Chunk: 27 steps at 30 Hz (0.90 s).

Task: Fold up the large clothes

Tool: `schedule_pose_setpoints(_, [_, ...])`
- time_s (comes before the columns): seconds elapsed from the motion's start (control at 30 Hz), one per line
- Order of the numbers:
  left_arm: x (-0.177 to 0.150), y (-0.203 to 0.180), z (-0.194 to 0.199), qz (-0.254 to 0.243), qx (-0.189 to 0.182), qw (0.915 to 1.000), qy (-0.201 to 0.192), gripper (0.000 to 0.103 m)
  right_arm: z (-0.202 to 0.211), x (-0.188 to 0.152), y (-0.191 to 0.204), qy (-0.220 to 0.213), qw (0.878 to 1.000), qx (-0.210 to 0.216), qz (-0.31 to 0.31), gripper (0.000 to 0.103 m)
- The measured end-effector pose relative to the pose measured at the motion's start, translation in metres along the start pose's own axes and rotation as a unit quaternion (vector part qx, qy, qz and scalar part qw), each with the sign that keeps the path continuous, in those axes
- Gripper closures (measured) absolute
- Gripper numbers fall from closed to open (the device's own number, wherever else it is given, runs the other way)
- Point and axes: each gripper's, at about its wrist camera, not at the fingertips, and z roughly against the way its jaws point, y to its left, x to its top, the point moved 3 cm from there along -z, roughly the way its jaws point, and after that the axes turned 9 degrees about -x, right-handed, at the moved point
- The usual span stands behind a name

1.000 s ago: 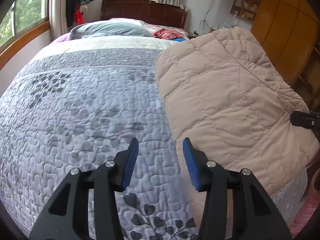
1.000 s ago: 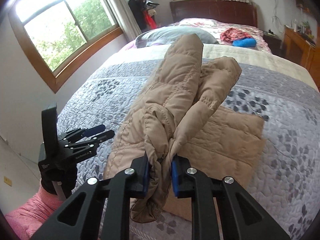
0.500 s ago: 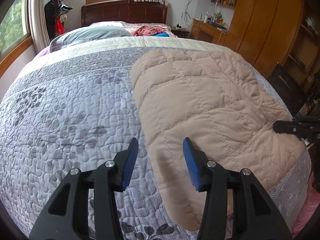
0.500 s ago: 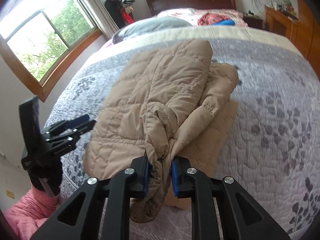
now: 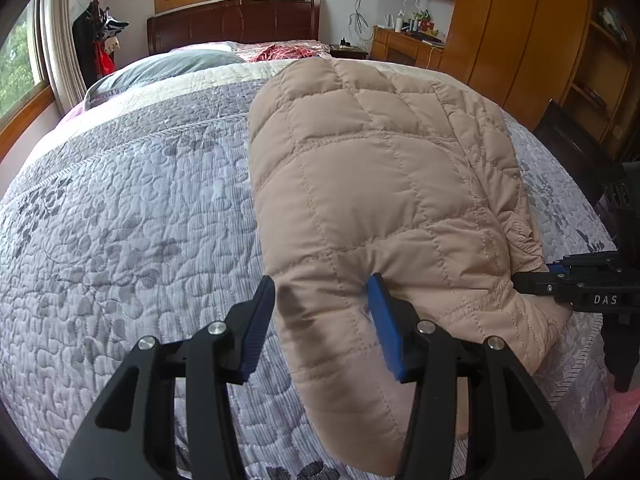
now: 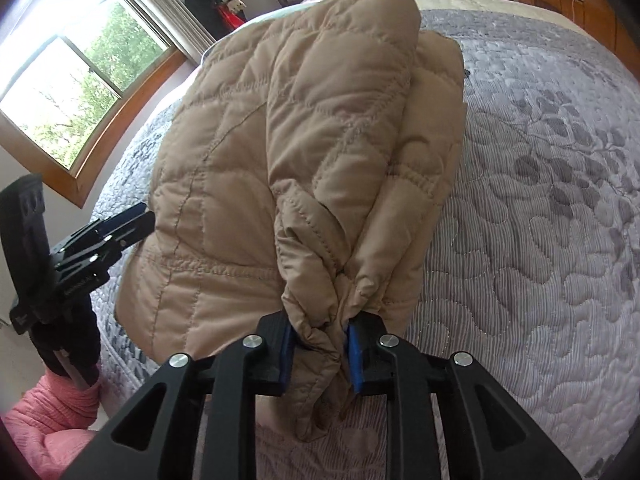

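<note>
One jacket [image 5: 380,184] lowered onto one bed [image 5: 140,208], two tongs

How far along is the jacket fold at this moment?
Done: the tan quilted jacket lies doubled on the bed quilt. In hand: the right gripper, jaws opening, has bunched fabric between its pads; the left gripper straddles the near edge, open. Left: release and flatten.
</note>
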Motion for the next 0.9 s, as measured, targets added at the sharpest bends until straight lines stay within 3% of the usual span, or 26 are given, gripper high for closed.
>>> schedule_pose_setpoints(0.2, [0.001,-0.002,0.011,0.003,0.01,0.9999,-0.008,0.055,0.018,0.003,0.003,-0.006,1.0,-0.007,-0.015,0.076])
schedule_pose_setpoints(0.33, [-0.001,-0.006,0.036,0.005,0.009,0.9996,-0.024,0.055,0.05,0.001,0.007,-0.047,0.997,-0.058,-0.002,0.066])
schedule_pose_setpoints(0.43, [-0.002,-0.016,0.057,-0.001,0.002,0.9989,-0.047,0.055,0.077,-0.002,0.018,-0.082,0.993,-0.083,0.015,0.067])
schedule_pose_setpoints(0.5, [-0.003,-0.022,0.064,0.0,-0.008,0.9986,-0.053,0.055,0.091,-0.004,0.031,-0.097,0.992,-0.077,0.038,0.068])
schedule_pose_setpoints(0.67, [-0.007,-0.035,0.063,0.007,-0.056,0.9977,-0.038,0.055,0.08,-0.007,0.044,-0.075,0.994,-0.056,0.059,0.078])
schedule_pose_setpoints(0.9, [-0.02,-0.027,0.028,0.018,-0.053,0.9984,0.008,0.053,0.047,-0.018,0.021,-0.041,0.998,-0.049,0.028,0.085])
